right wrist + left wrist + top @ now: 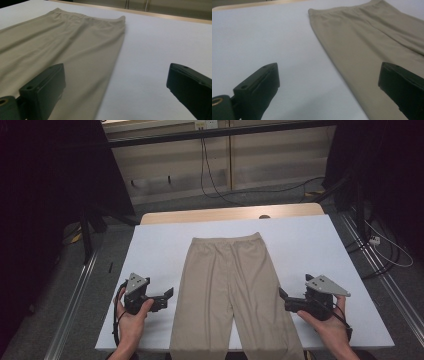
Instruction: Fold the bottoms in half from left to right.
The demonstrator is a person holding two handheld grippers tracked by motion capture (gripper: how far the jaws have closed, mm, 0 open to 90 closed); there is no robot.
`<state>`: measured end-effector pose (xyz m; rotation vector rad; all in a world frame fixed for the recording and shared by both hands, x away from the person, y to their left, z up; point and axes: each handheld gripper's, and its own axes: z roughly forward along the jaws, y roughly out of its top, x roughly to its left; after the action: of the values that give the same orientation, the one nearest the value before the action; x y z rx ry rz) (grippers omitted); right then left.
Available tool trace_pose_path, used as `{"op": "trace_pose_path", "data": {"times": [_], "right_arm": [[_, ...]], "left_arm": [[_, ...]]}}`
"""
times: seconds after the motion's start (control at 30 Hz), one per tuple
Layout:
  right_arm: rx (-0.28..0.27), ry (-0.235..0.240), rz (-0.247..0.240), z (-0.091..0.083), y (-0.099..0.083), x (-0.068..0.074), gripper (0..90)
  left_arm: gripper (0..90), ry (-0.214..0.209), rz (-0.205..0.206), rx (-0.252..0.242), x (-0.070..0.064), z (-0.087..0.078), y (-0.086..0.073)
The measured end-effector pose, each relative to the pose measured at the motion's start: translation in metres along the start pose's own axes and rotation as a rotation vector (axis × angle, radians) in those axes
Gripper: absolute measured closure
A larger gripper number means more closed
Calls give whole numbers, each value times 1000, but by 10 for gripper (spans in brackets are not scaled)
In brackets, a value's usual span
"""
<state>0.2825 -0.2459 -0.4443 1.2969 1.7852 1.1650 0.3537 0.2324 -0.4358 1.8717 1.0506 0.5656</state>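
Note:
A pair of beige trousers (230, 285) lies flat on the white table (160, 240), waistband at the far side and legs running over the near edge. My left gripper (166, 298) is held open just left of the left leg, jaws pointing at it and holding nothing. My right gripper (285, 300) is open just right of the right leg, also holding nothing. In the left gripper view the trousers (367, 50) lie ahead to the right, and their edge passes between the wide jaws of the left gripper (329, 85). In the right gripper view the trousers (62, 42) lie to the left of the right gripper (115, 85).
A wooden strip (200, 215) borders the table's far edge. Bare white tabletop lies on both sides of the trousers. Metal rails (75, 305) run along the floor on either side, cables (390, 255) trail at the right, and dark stands rise at both sides.

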Motion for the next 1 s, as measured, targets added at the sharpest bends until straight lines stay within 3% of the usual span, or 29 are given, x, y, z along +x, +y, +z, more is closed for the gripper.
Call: {"op": "trace_pose_path", "data": {"times": [0.1,0.13,0.17,0.3,0.33,0.4,0.43,0.5,0.6,0.67,0.8,0.87,0.93,1.0], "right_arm": [[19,26,-14,3,3,10,41],[30,31,-16,5,3,14,42],[46,44,-10,6,4,19,43],[87,77,1,13,10,38,67],[84,108,10,16,13,46,69],[81,123,1,19,16,53,70],[87,135,-21,24,21,67,79],[96,175,-21,30,25,81,88],[130,220,-34,38,29,101,101],[137,225,-60,41,32,113,98],[148,296,-42,47,40,133,102],[167,323,-57,50,42,143,105],[215,366,-81,55,42,157,122],[239,401,-99,58,43,168,130]], "left_arm": [[50,22,12,22,-1,5,4],[63,52,0,21,-2,9,8],[78,35,12,14,-3,11,9],[78,45,33,2,-5,17,13],[78,18,38,-1,-4,20,16],[80,26,25,-2,-1,26,21],[91,5,-4,-13,3,33,27],[99,13,-17,-13,7,40,32],[115,-4,-40,48,11,56,43],[110,-6,-36,71,12,60,45],[114,-18,-20,106,12,79,52],[108,-23,-27,109,13,81,53],[130,-21,-53,71,14,86,54],[134,-15,-71,76,17,91,55]]}}
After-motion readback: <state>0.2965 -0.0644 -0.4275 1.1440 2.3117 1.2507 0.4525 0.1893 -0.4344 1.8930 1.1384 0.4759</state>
